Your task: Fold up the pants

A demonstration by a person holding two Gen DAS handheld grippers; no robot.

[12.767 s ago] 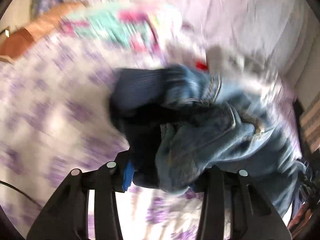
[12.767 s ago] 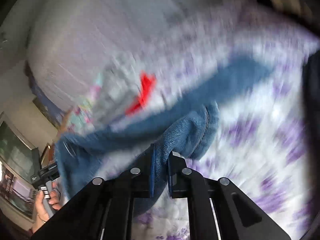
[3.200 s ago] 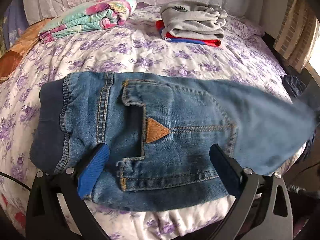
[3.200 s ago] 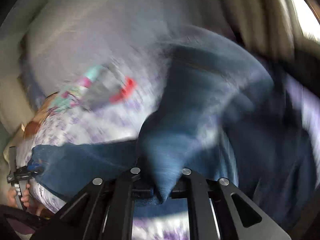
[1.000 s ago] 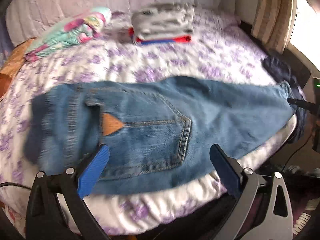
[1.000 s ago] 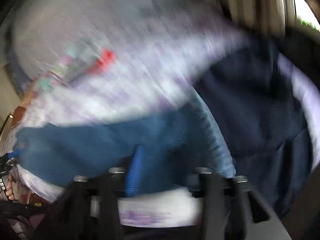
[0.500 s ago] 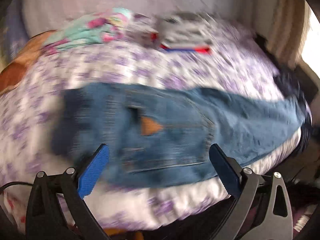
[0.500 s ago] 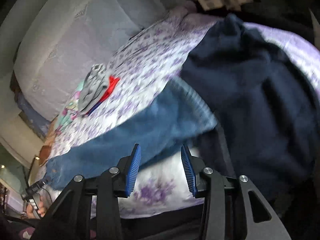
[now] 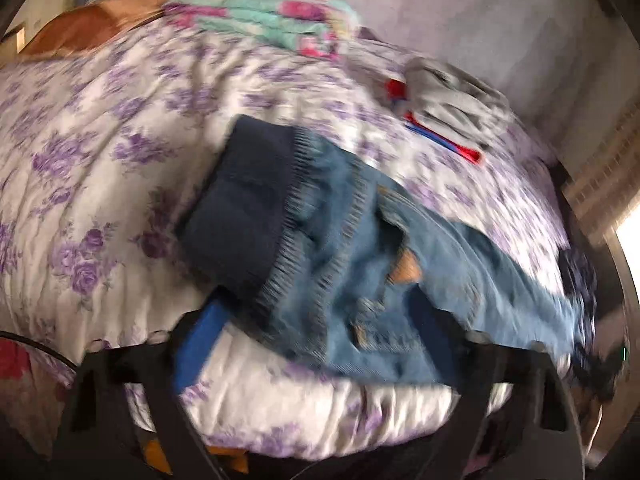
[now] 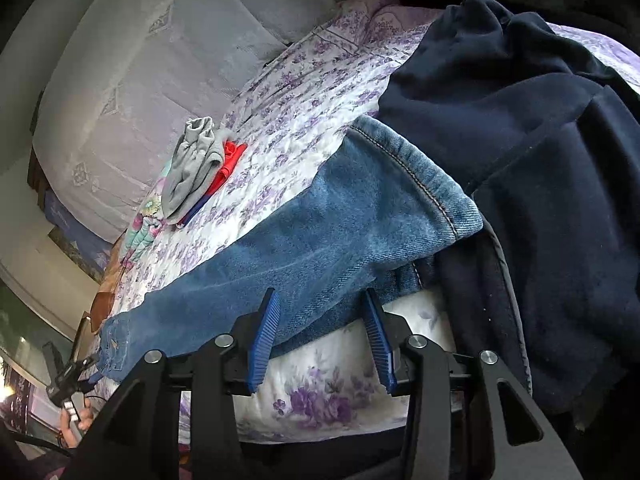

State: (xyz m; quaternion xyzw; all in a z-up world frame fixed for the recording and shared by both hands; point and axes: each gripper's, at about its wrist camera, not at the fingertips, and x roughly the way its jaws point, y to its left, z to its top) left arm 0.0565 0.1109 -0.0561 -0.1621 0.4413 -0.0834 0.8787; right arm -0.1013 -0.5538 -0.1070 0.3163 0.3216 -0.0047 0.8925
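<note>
Blue jeans (image 9: 360,248) with a dark ribbed waistband lie flat along the near edge of the bed, legs stacked. In the blurred left wrist view my left gripper (image 9: 316,336) is open, its jaws at either side of the waist end, near the bed edge. In the right wrist view the jeans (image 10: 320,236) stretch away to the left. My right gripper (image 10: 322,332) is open at the leg hem, its jaws at either side of the lower edge of the denim, not closed on it.
The bed has a white sheet with purple flowers (image 9: 100,128). A folded grey and red pile (image 9: 452,108) and a folded floral blanket (image 9: 272,16) lie at the back. A dark navy garment (image 10: 540,160) lies right of the hem.
The right gripper has let go of the leg hem and opened. The left view has swung towards the waistband end. The jeans lie laid out on the bed.
</note>
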